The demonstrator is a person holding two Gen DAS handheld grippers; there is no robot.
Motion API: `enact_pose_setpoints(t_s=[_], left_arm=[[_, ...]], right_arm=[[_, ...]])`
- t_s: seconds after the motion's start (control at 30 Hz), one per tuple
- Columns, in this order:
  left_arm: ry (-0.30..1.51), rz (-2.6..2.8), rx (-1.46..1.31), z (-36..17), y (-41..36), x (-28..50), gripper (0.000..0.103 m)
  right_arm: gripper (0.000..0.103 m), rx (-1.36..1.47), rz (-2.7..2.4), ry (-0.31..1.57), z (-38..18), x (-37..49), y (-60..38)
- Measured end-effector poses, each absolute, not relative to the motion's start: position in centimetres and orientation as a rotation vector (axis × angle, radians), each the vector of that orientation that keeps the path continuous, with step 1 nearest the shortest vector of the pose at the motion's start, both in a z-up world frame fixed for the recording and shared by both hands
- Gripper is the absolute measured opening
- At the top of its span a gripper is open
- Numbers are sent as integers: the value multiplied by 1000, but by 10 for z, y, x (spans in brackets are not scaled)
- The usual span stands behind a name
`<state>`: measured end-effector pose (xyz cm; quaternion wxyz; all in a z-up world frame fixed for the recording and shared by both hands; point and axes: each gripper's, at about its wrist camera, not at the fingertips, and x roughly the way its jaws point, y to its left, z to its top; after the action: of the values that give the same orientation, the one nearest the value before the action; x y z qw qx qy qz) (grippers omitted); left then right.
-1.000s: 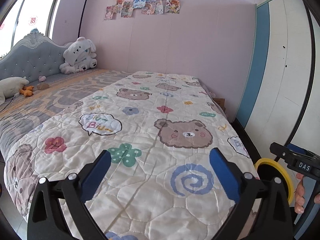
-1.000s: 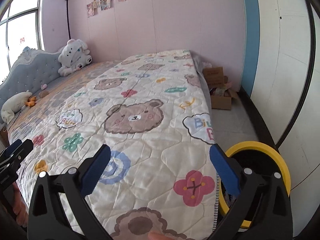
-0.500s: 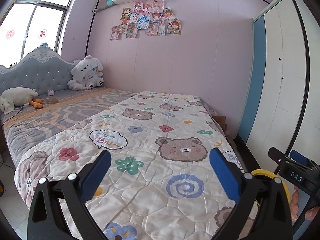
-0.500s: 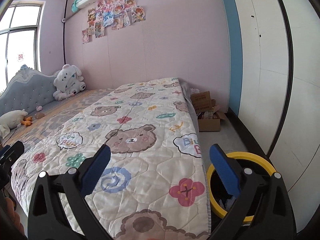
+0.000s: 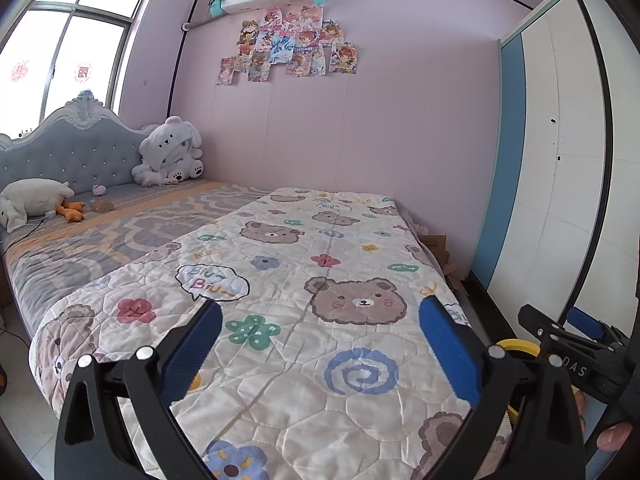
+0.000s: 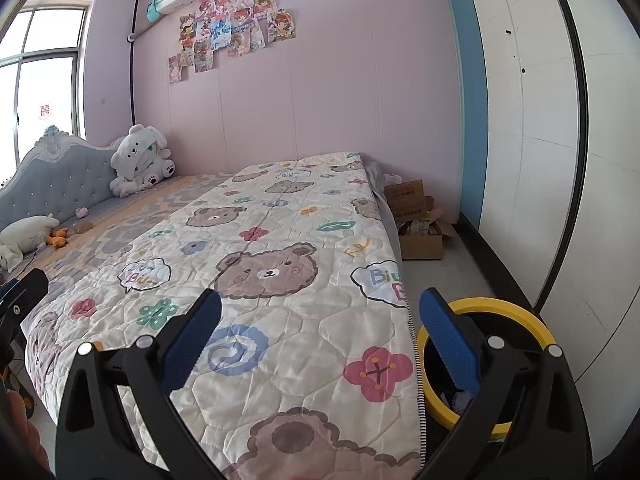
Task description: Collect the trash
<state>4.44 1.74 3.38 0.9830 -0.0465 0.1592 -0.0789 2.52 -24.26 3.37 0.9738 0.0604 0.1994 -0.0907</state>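
Observation:
A yellow-rimmed round bin [image 6: 486, 356] with a dark inside stands on the floor at the bed's right corner; its rim [image 5: 516, 347] peeks out behind my left gripper's right finger. My left gripper [image 5: 320, 340] hovers open over the foot of the quilt [image 5: 312, 312], nothing between its blue pads. My right gripper [image 6: 320, 334] is open too, above the quilt's corner [image 6: 280, 300], its right finger in front of the bin. No loose trash shows on the quilt. The other gripper [image 5: 576, 344] appears at the left view's right edge, held by a hand.
Plush toys [image 5: 168, 156] and a white pillow-like toy [image 5: 28, 200] lie by the grey headboard [image 5: 60, 152]. An open cardboard box [image 6: 416, 220] of clutter sits on the floor beyond the bed. A white-and-blue wardrobe [image 6: 540, 140] lines the right wall, leaving a narrow aisle.
Both grippers have tilted upward and drawn back, so the wall, posters and air conditioner came into view. Jaws stayed open and empty throughout.

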Motion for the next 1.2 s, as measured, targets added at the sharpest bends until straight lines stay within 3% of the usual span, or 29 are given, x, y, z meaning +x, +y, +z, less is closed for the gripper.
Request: enact_pose_setpoints(t_s=[1.2], left_arm=[[339,-184,-97,30,15,49,95]], right_arm=[[95,149,-176,450,20,32,-247]])
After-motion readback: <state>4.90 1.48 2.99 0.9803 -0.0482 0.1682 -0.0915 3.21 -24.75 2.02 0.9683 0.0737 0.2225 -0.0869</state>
